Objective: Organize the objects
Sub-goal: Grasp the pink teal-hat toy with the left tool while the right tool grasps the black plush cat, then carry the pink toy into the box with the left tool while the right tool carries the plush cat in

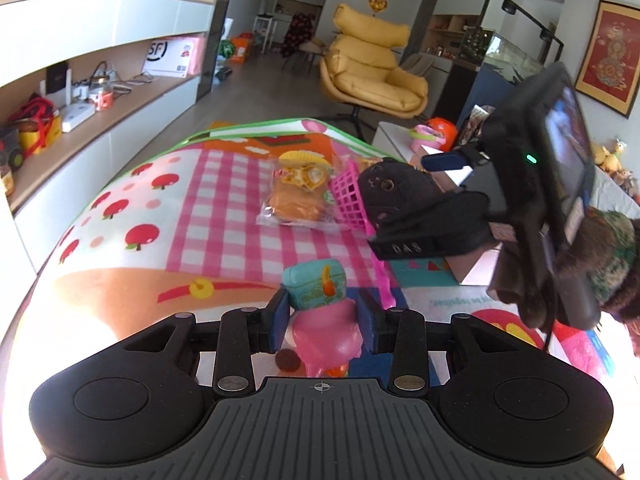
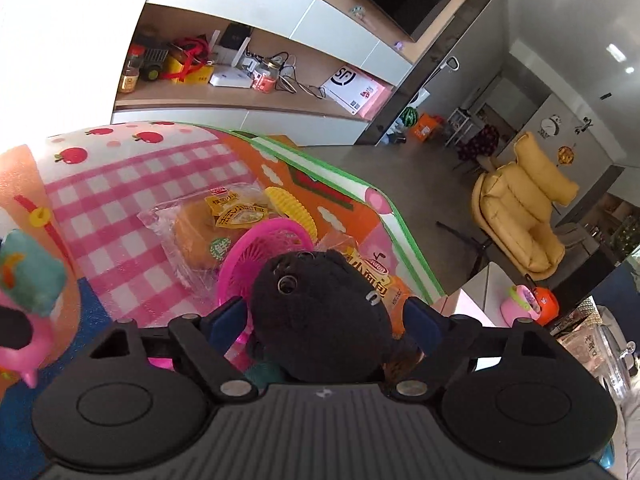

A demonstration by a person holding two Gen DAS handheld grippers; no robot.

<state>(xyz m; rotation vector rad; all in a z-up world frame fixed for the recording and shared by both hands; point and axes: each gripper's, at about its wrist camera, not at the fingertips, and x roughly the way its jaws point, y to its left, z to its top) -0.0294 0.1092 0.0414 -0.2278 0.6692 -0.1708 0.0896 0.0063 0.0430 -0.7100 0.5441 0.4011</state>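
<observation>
Right gripper point(image 2: 326, 320) has its blue fingers point(image 2: 226, 318) clamped on either side of a round black plush toy with a shiny eye point(image 2: 320, 312), dead centre of the frame. Just behind the plush sits a hot pink plastic mesh basket point(image 2: 260, 250), touching a clear-wrapped bun packet point(image 2: 200, 232) on the pink checked apple-print play mat point(image 2: 120, 184). Far left edge: a pink and teal plastic toy figure point(image 2: 28, 292). A mustard yellow padded armchair point(image 2: 524, 216) stands at right.

yellow lounge chair point(image 1: 370, 68), grey floor point(image 1: 260, 92), white wall shelving point(image 1: 100, 60), framed red picture point(image 1: 608, 56)
</observation>
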